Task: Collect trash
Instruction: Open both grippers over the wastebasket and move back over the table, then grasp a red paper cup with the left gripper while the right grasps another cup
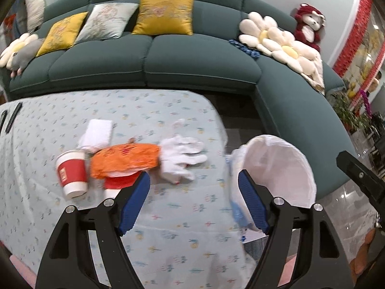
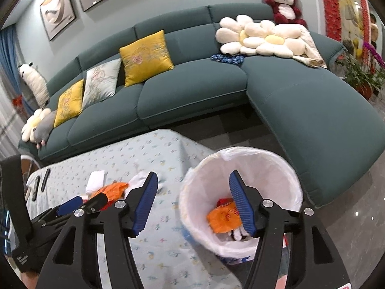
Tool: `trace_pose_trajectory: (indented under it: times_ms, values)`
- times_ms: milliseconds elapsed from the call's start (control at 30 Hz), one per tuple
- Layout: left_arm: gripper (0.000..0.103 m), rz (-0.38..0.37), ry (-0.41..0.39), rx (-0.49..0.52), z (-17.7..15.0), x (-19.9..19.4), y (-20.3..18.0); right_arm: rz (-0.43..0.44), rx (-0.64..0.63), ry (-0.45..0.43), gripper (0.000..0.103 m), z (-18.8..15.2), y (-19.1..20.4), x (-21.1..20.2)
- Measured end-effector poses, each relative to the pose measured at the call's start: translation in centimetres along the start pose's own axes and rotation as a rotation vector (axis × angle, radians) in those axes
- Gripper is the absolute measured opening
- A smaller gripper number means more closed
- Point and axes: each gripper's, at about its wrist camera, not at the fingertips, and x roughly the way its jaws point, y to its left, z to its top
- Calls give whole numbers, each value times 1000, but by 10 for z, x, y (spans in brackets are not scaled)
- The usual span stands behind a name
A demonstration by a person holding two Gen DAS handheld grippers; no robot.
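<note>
The bin [image 2: 240, 192] stands just beside the desk [image 1: 168, 216], so drops are short. Both claws gape empty: the left claw [image 1: 193, 187] faces the orange bag [image 1: 125, 159], cup [image 1: 72, 173] and glove [image 1: 182, 153]; the right claw [image 2: 192, 190] hangs over the bin.

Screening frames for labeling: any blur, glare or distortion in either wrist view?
Left wrist: motion blur smears the paper cup, orange wrapper and tablecloth; the sofa bows from fisheye. Right wrist: sharper, with small glare spots on the glossy floor and dark vignette corners.
</note>
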Motion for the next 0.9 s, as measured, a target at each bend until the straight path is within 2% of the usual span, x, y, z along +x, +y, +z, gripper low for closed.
trace_pose_trajectory:
  times_ms: [67, 167, 433, 567, 900]
  values:
    - [74, 19, -1, -24, -3, -2, 17, 12, -7, 11, 62, -5, 11, 2]
    - [82, 59, -8, -59, -7, -6, 42, 30, -24, 30, 64, -13, 32, 7]
    - [84, 140, 18, -147, -19, -6, 114, 69, -72, 103, 69, -40, 85, 27]
    - [89, 186, 49, -194, -27, 0, 150, 75, -97, 139, 69, -51, 107, 42]
    - [89, 223, 134, -265, -30, 32, 208, 88, -92, 252, 69, -74, 154, 98]
